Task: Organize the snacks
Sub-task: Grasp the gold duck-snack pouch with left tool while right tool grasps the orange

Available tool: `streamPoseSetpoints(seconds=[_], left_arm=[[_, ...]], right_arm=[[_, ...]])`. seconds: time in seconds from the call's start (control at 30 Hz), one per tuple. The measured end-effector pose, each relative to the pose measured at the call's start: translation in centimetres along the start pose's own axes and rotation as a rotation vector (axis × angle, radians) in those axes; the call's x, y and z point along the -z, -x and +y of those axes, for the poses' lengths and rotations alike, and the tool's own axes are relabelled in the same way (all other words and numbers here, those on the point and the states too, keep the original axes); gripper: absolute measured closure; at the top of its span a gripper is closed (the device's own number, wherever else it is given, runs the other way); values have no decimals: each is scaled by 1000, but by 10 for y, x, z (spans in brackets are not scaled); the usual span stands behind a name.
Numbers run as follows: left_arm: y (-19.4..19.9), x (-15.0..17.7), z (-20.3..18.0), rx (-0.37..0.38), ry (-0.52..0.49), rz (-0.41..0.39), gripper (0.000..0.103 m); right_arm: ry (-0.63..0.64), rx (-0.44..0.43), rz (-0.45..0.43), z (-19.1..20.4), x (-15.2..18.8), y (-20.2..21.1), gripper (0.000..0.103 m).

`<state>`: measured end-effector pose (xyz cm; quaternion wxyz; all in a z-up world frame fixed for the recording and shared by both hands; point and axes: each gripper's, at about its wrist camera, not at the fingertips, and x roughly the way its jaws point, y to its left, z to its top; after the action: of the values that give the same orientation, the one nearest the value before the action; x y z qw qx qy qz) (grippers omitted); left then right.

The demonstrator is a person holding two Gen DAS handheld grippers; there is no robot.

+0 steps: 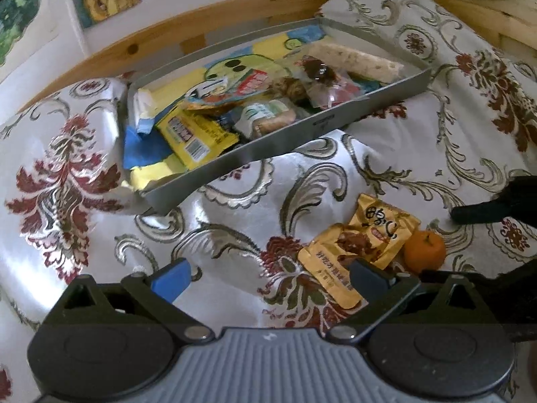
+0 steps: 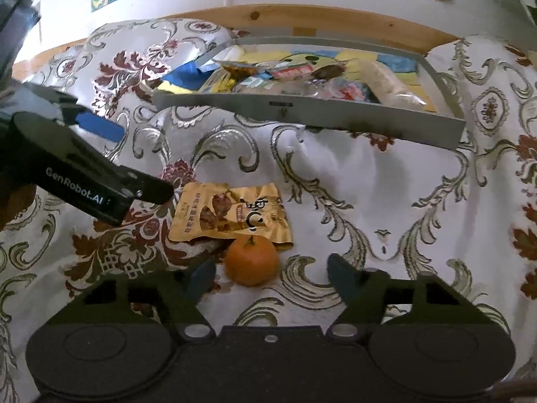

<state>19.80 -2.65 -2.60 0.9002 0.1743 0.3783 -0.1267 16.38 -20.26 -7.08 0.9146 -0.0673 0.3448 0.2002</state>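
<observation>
A grey tray point(image 1: 335, 119) point(image 2: 302, 110) holds several snack packets on a flowered cloth. An orange snack packet point(image 1: 355, 245) point(image 2: 231, 215) lies on the cloth in front of the tray, with a mandarin point(image 1: 424, 252) point(image 2: 251, 260) touching its edge. My left gripper point(image 1: 268, 278) is open and empty, its right finger just over the packet's near corner. It also shows in the right wrist view point(image 2: 134, 164), left of the packet. My right gripper point(image 2: 272, 277) is open and empty, with the mandarin between its fingers, close to the left one.
A wooden rail point(image 1: 167, 40) point(image 2: 302, 20) runs behind the tray, with pictures on the wall above. The flowered cloth point(image 1: 84, 184) point(image 2: 386, 201) is rumpled around the tray.
</observation>
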Motion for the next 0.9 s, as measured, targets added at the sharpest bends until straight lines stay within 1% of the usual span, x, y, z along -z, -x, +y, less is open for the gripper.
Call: streamPoseSetpoints(seconds=[0.1,0.13,0.2,0.27,0.43,0.47,0.5,0.67,0.77,0.9], left_arm=[[1,0,-3,2,-31,-6,0],[1,0,-3,7,-39,-7,0],[2,1,-4,16,-52,-7,0],[2,1,-5,28,-65,-7,0],[6,2,-12,65,-114,-10,0],[6,2,-13,73,-127,-11,0],[6,2,-14,80,-139,-10,0],[4,-1,-20,113,-185,-11,0],[2,-3,-24,163,-218,-21,1],[-3,-9,-34,263,-282,-39,2]], right_arm=[[4,-7,21,0,1,-6,45],[3,-10,20,0,1,-7,46],[4,-23,14,2,1,-8,54],[10,-34,10,3,1,-9,59],[0,-63,-5,0,-1,-11,59],[-2,-67,-5,0,-1,-12,65],[-3,-79,-4,-1,-1,-12,65],[-4,-65,-12,-3,2,-1,66],[-48,-59,-12,-9,6,13,66],[-67,-58,-8,-15,13,28,66]])
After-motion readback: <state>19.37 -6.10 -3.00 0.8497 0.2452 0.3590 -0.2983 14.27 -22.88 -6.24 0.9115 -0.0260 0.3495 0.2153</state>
